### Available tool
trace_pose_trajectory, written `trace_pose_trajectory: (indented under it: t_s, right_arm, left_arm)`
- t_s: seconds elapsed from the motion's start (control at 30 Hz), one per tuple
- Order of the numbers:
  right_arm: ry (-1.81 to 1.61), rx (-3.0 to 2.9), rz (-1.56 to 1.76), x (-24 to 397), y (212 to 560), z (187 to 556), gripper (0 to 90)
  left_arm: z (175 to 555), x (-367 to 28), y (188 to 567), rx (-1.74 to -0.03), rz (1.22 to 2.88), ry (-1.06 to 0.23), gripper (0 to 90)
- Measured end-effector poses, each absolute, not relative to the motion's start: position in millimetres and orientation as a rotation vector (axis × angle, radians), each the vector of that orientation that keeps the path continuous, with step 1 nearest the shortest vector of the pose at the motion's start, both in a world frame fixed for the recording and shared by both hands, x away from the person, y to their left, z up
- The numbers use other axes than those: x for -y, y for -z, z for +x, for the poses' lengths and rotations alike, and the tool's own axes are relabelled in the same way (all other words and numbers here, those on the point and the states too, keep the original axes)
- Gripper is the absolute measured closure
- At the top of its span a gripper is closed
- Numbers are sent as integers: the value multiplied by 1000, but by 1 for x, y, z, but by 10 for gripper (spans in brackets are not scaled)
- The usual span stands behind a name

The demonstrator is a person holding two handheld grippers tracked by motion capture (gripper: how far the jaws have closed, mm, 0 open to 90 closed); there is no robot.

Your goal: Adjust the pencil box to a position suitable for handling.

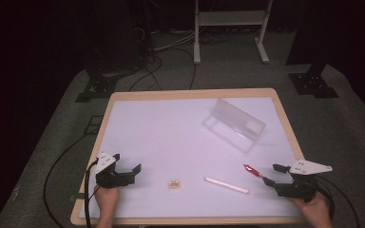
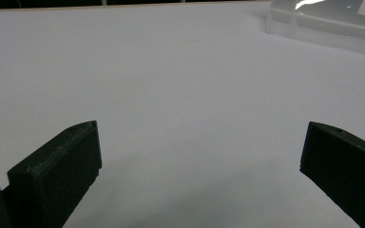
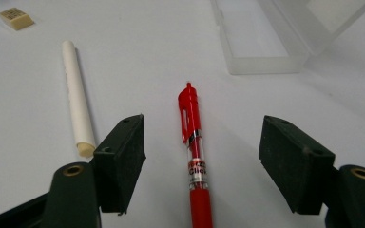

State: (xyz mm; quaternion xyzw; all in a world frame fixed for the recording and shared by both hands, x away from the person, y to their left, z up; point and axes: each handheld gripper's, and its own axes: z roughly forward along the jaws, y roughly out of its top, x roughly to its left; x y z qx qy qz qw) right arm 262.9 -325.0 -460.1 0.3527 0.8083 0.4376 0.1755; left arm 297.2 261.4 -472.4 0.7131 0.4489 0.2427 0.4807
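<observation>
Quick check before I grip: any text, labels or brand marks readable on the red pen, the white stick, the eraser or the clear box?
Red pen: white band with red lettering, roughly "Clic…", too blurred to confirm.
Eraser: dark marks on top, too small to read.
White stick: no text.
Clear box: no text.

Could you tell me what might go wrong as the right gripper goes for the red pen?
The right gripper stands open astride the red plastic click pen, pads not touching. Closing off-centre could roll the round barrel away. The white cylindrical stick lies just beside one jaw and may get nudged. The clear plastic box lies ahead if the pen slides.
</observation>
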Motion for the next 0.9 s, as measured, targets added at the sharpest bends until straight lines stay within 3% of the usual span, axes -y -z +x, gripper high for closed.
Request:
trace_pose_trajectory:
  t_s: [0.9]
  right_arm:
    - [-1223,-2389,843,279,425,302,267]
  left_arm:
    - [292,-261,472,-1075,1736,-609,0]
